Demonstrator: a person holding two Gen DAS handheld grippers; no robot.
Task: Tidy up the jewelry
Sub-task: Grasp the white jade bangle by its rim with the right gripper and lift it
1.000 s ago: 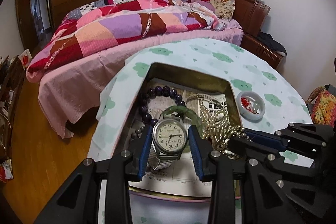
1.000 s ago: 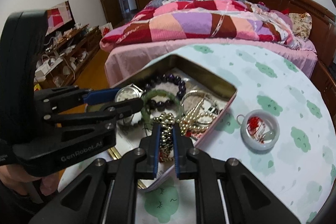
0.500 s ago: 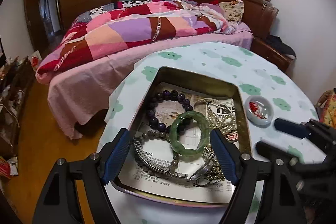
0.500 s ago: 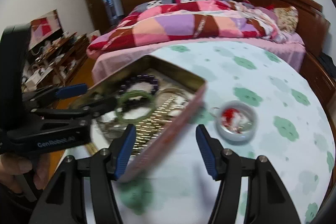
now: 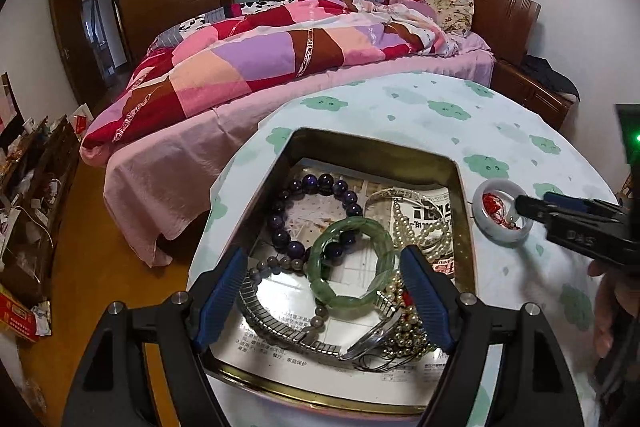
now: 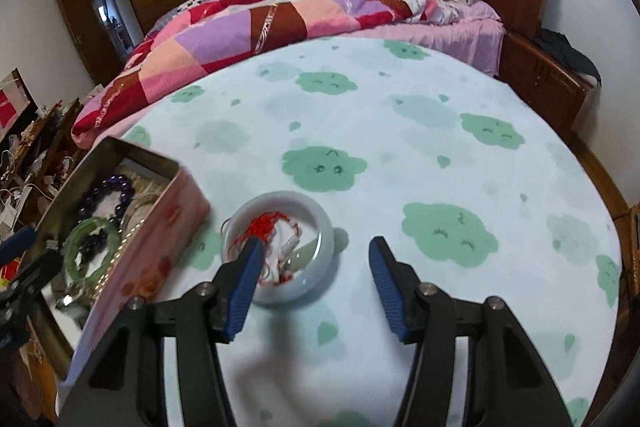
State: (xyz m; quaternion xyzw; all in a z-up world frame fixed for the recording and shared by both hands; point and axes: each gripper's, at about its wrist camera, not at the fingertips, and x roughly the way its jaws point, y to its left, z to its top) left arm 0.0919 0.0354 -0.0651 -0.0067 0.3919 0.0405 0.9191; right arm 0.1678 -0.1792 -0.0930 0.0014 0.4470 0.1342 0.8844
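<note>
The left gripper [image 5: 322,297] has its jaws spread wide around the green bangle [image 5: 352,263], not pressing it. The right gripper [image 6: 316,287], its jaws having just closed a little but still apart, has the white bangle [image 6: 280,253] at ten o'clock.

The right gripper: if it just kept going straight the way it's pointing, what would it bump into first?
Probably the cloud-print tablecloth. The right gripper, its jaws apart and empty, angles down at bare cloth; the white bangle lies by its left finger, perhaps just off that line. Depth is hard to judge.
</note>
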